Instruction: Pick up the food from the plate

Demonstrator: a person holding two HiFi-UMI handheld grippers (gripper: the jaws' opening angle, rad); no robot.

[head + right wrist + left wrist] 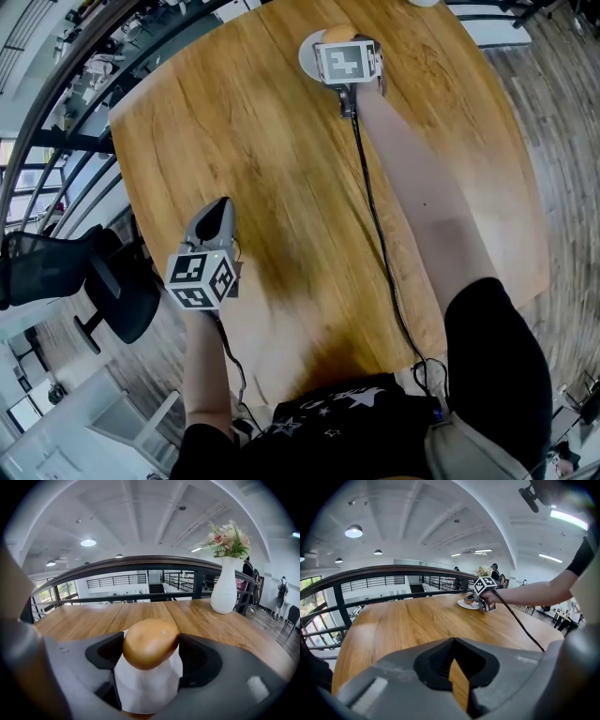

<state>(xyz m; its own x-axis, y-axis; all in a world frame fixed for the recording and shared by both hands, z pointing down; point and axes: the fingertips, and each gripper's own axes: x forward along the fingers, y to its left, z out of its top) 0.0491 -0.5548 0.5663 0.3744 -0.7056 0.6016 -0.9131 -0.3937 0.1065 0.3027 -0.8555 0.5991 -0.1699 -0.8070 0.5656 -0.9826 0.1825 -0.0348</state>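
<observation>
Far side of the bench, on a white plate: a round brown bun. Sits squarely between the jaws of the right claw, both pads flush against its sides, so gripped. Shows plate white directly beneath it; cannot tell whether resting on the plate or just off it. From the head view, almost wholly covered by the claw's marker cube, with only an orange sliver past the top edge.

Beyond the plate, toward the bench's far right: a white vase of pink flowers, upright, well apart from the bun. Behind that, a dark railing.

Near side of the bench, well apart from the plate: left claw, pointing down toward the wood. Closed to a thin slit, only wood grain showing through, nothing held.

Along the right forearm to the body: a black cable. Off the bench's left edge: a black chair.
</observation>
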